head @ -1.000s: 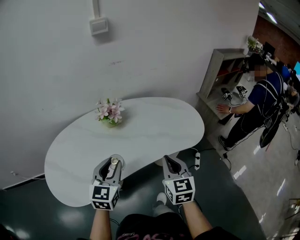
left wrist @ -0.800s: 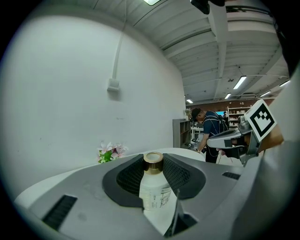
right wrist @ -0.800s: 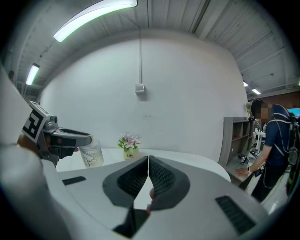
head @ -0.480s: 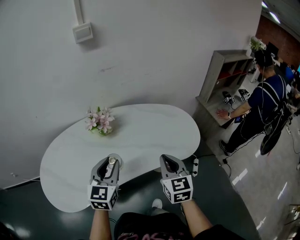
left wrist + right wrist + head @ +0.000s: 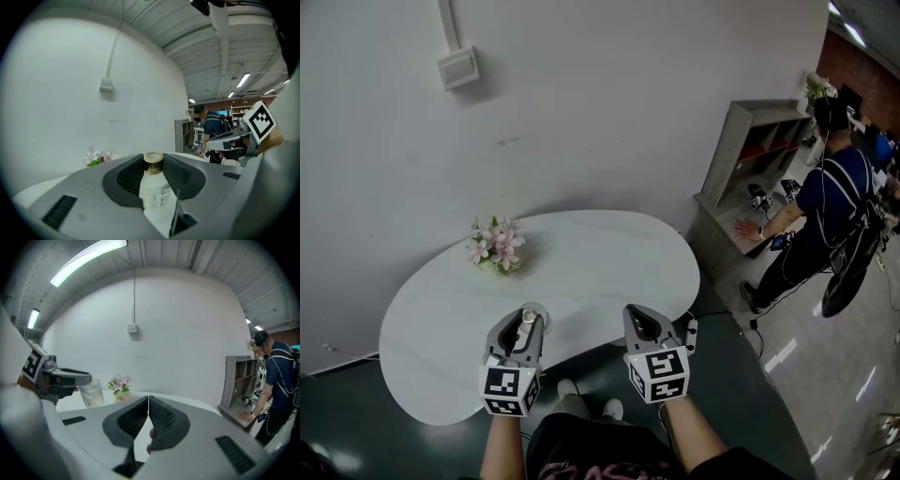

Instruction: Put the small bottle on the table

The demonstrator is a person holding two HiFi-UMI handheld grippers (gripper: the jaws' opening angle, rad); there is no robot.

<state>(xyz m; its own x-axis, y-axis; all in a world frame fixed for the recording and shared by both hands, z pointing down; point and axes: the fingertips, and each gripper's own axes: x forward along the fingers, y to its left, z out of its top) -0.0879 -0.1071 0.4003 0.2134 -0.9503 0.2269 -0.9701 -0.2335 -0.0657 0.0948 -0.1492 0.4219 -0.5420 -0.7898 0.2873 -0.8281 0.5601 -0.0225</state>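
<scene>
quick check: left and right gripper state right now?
Left gripper: closed on the small bottle.
Right gripper: closed, fingers together, nothing held.

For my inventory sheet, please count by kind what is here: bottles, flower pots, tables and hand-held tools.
Bottles: 1, the small bottle, gripped upright in the left tool
Flower pots: 1, the flower pot on the table
Tables: 1, the table
Tools: 2, the left tool and the right tool
Total: 5
</scene>
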